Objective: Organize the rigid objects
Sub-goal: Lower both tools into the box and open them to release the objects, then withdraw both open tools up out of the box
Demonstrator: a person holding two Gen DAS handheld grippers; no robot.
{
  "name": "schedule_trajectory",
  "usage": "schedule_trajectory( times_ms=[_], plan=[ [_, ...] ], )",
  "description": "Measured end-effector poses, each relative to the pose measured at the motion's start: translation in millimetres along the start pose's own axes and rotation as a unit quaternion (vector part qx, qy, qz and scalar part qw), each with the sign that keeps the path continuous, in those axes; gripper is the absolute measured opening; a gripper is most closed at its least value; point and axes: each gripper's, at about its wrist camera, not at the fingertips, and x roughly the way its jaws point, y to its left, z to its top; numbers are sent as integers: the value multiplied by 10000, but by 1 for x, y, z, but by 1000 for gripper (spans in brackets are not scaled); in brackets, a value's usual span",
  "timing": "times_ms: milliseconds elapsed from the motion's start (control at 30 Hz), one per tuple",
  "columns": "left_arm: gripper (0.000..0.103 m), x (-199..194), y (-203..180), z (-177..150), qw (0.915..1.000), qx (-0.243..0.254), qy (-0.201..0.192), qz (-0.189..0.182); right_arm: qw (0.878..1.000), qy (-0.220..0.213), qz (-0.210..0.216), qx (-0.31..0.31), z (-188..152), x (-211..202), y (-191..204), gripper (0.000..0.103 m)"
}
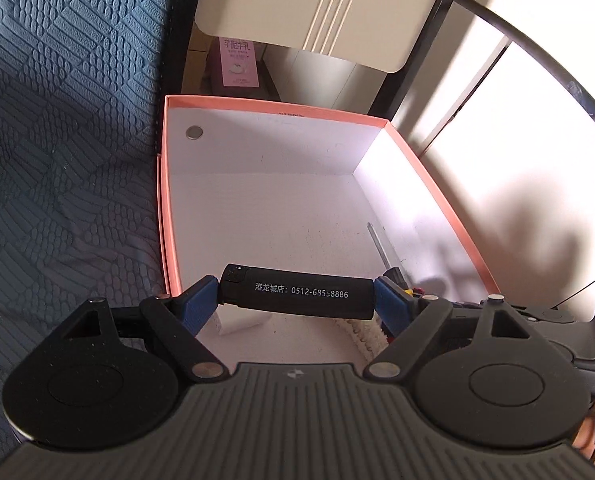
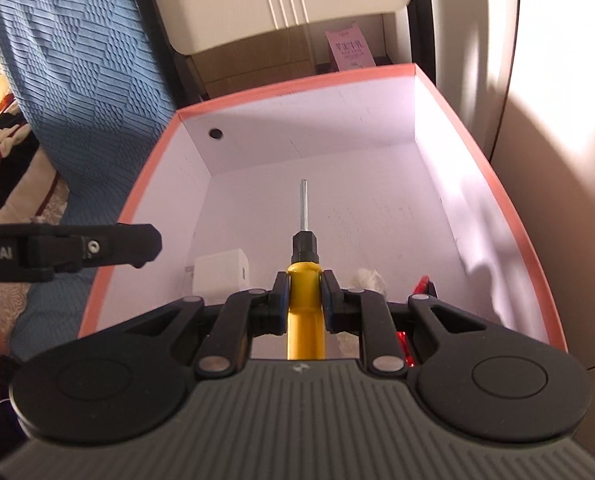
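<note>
Left wrist view
My left gripper [image 1: 297, 300]: wide apart, its blue pads press on both ends of a black lighter [image 1: 297, 294], which lies crosswise between them.
Lighter: smooth, matte, rounded bar with white print; it hangs over the near part of the box [image 1: 281, 107].
Box: stiff card, pink rim, white inside, mostly bare floor ahead of my gripper.
Under my gripper: a white charger [image 1: 237, 320] and a bit of fluffy cream cloth [image 1: 363, 332].

Right wrist view
My right gripper [image 2: 303, 300]: nearly closed, clamped on the yellow handle of a screwdriver [image 2: 303, 280].
Screwdriver: glossy plastic handle, black collar, thin steel shaft that points forward into the box [image 2: 509, 208].
To my right, low: something red and shiny [image 2: 421, 284], partly hidden.
Other gripper [image 2: 97, 248]: at my left, over the box edge.

Progress: a few things already lie in the box; I judge the lighter and screwdriver must yet be put down.
</note>
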Motion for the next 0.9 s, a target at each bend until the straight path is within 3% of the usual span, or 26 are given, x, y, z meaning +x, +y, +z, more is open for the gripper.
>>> schedule_trajectory(
  times_ms=[133,167,200,300,400,900],
  plan=[
    [87,4,4,1,9999,-126,86,-41,9999,31,-10,101,-4,4,-5,21],
    [94,5,5,1,9998,-110,125,-55,9999,47,-9,103,-3,4,-5,21],
    [99,5,5,2,9999,-86,132,-62,9999,52,-23,88,-3,4,-4,24],
    [99,-4,5,3,9999,-38,50,-86,10000,26,-51,77,0,3,0,36],
    [99,-16,5,6,9999,-72,-63,-98,9999,-113,-25,54,6,-7,6,37],
    [99,-141,-17,21,9930,111,-1163,-168,9926,-1141,323,-273,33,-111,64,37]
  ],
)
